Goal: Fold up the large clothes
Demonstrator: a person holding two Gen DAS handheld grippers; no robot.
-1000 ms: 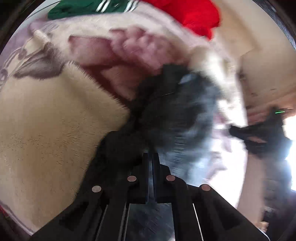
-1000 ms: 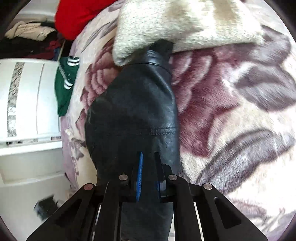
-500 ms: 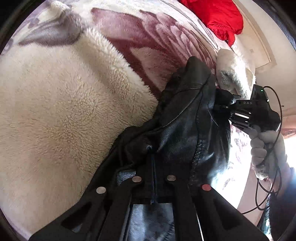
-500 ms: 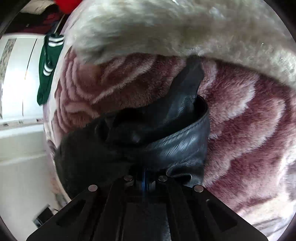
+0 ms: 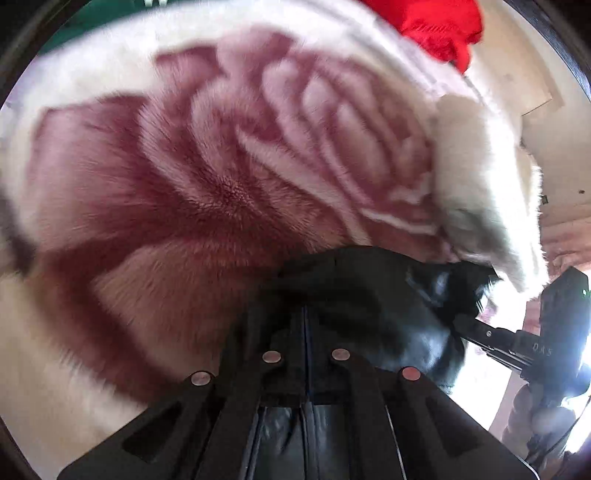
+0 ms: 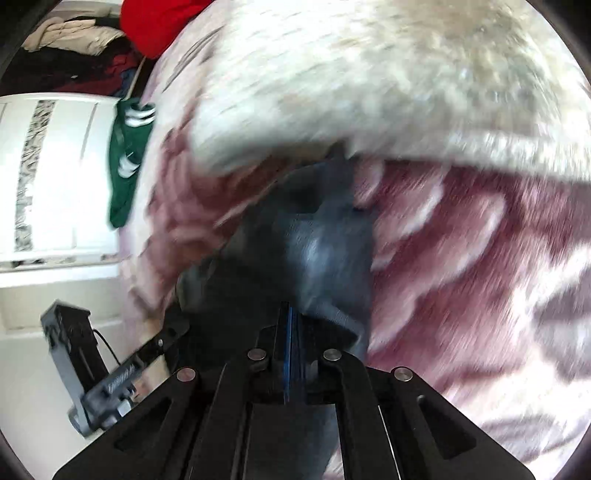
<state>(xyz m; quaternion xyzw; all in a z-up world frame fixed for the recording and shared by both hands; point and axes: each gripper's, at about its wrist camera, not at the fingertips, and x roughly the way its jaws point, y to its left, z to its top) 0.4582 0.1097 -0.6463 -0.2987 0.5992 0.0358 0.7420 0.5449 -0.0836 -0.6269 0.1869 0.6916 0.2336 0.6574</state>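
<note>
Half a second ago the black garment [image 5: 373, 295] stood bunched high in front of the left gripper [image 5: 306, 325]; now it lies low and flat against the blanket [image 5: 207, 184], its far end tucked under the cream fleece fold [image 5: 480, 177]. The right gripper [image 5: 476, 328] has dropped lower beside the garment. In the right wrist view the left gripper [image 6: 166, 339] has come into sight, and the fold [image 6: 369, 85] has drawn back from the garment [image 6: 325, 251].

We see smooth, faintly glossy black leather garment [image 5: 373, 295] pinched between matt black plastic left gripper [image 5: 304, 325], deep plush rose-patterned blanket [image 5: 207, 177] beyond it, woolly cream fleece [image 6: 369, 74] above right gripper [image 6: 291, 325], red cloth [image 5: 439, 26] far off
</note>
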